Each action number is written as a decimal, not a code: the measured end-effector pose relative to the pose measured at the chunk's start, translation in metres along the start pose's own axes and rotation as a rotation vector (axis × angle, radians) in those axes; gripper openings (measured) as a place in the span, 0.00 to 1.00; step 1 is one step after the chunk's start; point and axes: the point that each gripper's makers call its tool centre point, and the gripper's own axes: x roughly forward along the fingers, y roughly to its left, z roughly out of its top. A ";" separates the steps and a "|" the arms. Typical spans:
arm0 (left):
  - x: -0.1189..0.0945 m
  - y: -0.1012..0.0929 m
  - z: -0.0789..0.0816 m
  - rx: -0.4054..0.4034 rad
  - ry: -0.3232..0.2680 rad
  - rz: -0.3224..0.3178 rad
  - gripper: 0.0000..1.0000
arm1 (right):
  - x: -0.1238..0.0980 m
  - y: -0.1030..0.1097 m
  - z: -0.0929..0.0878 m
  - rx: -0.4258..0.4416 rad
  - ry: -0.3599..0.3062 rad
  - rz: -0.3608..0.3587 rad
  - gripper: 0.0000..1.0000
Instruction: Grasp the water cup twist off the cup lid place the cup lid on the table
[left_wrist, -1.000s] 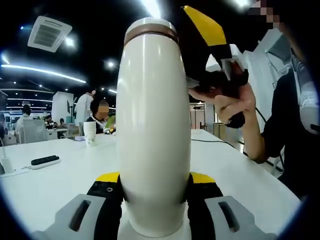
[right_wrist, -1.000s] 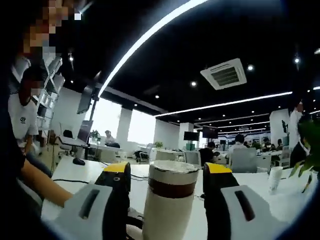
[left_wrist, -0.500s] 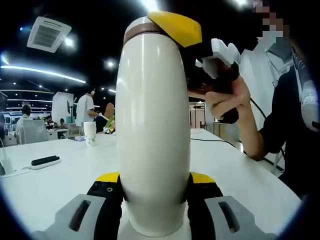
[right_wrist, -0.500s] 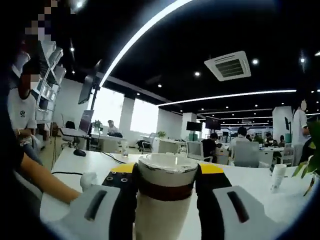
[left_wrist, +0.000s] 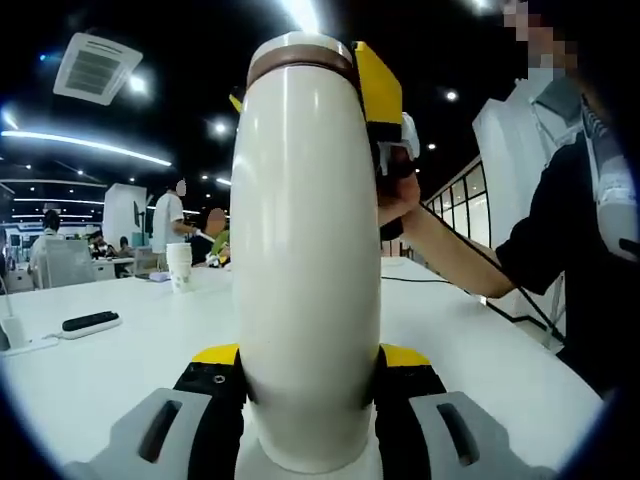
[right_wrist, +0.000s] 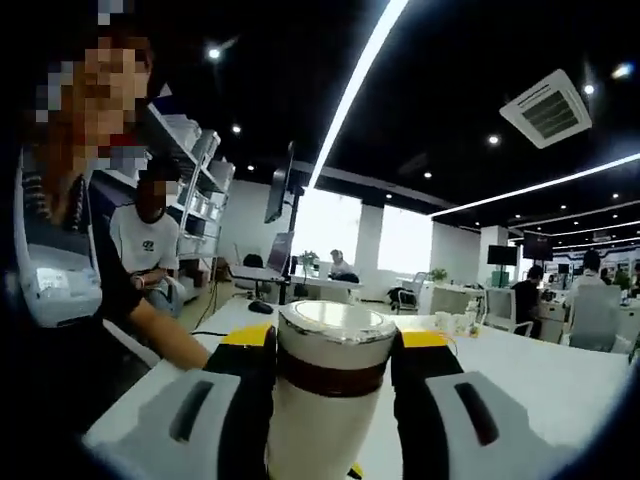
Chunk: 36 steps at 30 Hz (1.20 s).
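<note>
A tall white water cup (left_wrist: 305, 270) stands upright on the white table (left_wrist: 120, 370), and my left gripper (left_wrist: 310, 365) is shut on its lower body. Its lid (left_wrist: 300, 55), white above a brown band, sits on top of the cup. My right gripper (right_wrist: 335, 345) is shut on that lid (right_wrist: 332, 330), one jaw on each side. From the left gripper view, the right gripper's yellow fingertip (left_wrist: 378, 85) presses the lid's right side. The person's hand (left_wrist: 395, 195) holds the right gripper just behind the cup.
A stack of paper cups (left_wrist: 180, 265) and a black power strip (left_wrist: 90, 322) sit on the table to the left of the cup. A cable (left_wrist: 425, 284) runs across it to the right. The person's arm (left_wrist: 470, 265) reaches in from the right. Another person (right_wrist: 150, 250) sits by shelves.
My right gripper came down over the lid and shut on it, then swung round the cup's top with the hand behind it. The left gripper and cup body stayed still.
</note>
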 end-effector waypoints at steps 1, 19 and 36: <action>0.000 0.000 0.000 0.000 0.000 0.000 0.51 | 0.000 0.001 0.000 -0.005 0.002 0.003 0.48; 0.002 -0.002 -0.001 0.003 0.002 -0.002 0.51 | -0.024 0.008 0.020 -0.108 -0.014 -0.545 0.59; 0.003 -0.001 -0.001 0.008 0.007 0.000 0.52 | -0.010 -0.012 0.005 -0.069 0.066 -0.556 0.49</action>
